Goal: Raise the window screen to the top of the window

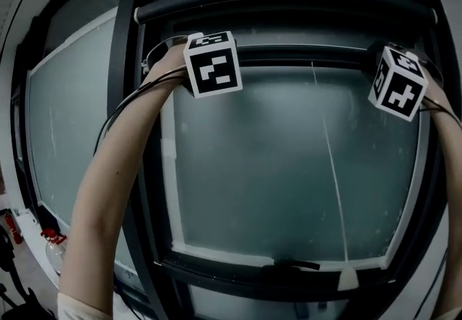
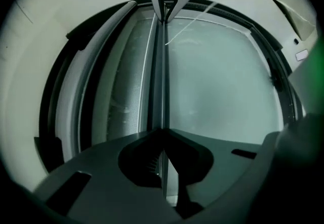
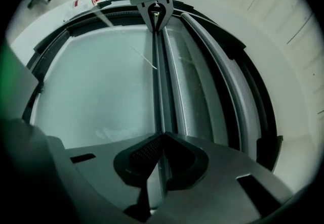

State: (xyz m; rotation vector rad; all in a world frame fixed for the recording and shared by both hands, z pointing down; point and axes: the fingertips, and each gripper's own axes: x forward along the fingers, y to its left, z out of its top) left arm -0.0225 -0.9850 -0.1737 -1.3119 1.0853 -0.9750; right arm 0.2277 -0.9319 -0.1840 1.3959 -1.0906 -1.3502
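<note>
You are holding the screen bar [image 1: 303,56] high on the window [image 1: 289,167], just under the roller housing [image 1: 289,2]. The raise looks nearly finished, with only a narrow strip of mesh [image 3: 195,91] showing between them. The main risk now is lifting unevenly: if one side is getting ahead of the other, the bar could be tilting and jamming in the frame [image 1: 167,167], or the mesh could be winding in crooked. Letting go too soon could be sending a sprung bar snapping away, and the thin cord [image 1: 332,160] hanging in front of the window could be snagging. The left gripper [image 2: 162,134] is pinching the bar, its jaws pressed tight onto the thin edge with no gap showing. The right gripper [image 3: 161,137] is clamping the same bar in the same way near its other end.
</note>
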